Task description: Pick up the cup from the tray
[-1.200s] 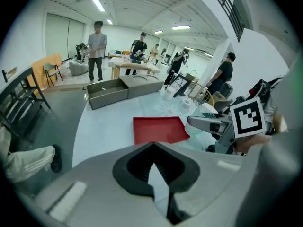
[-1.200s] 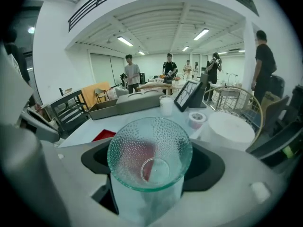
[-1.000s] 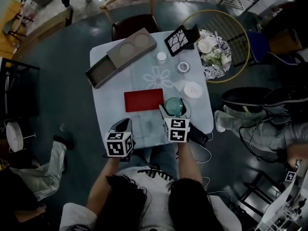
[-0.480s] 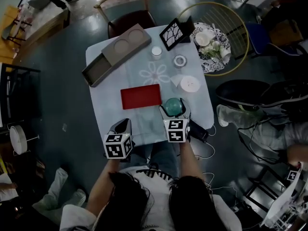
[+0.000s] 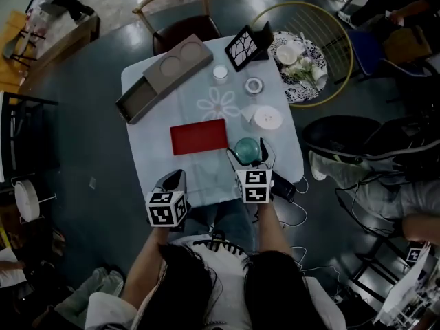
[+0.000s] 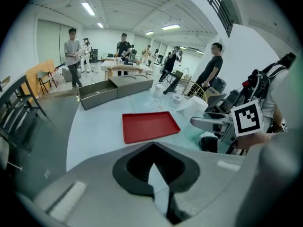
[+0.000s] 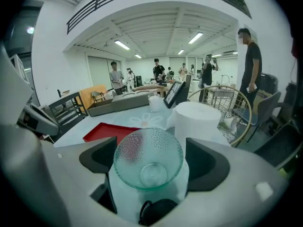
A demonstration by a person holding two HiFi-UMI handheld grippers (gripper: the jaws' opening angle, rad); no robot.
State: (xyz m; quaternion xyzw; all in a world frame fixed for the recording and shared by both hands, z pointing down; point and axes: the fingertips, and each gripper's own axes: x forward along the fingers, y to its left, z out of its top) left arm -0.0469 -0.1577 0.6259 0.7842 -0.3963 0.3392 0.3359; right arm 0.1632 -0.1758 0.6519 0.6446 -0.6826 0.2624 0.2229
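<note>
A green textured glass cup (image 5: 246, 147) (image 7: 148, 157) sits between the jaws of my right gripper (image 5: 248, 154) (image 7: 149, 167), which is shut on it, just right of the red tray (image 5: 199, 136) (image 7: 106, 130). The tray lies empty on the pale table (image 5: 148, 153). In the right gripper view I look into the cup's mouth. My left gripper (image 5: 176, 177) (image 6: 154, 174) hovers at the table's near edge, left of the right one, shut and holding nothing. The red tray (image 6: 150, 126) lies ahead of it.
A white paper roll (image 5: 267, 118) stands just beyond the cup. Farther back are a tape roll (image 5: 254, 85), a small white cup (image 5: 220, 72), a picture frame (image 5: 244, 45) and a long grey box (image 5: 165, 78). A chair (image 5: 180, 19) and a wire side table (image 5: 306, 53) flank the table; people stand around.
The view has shifted slightly. The cup stays gripped in my right gripper beside the tray, and both grippers keep about the same places.
</note>
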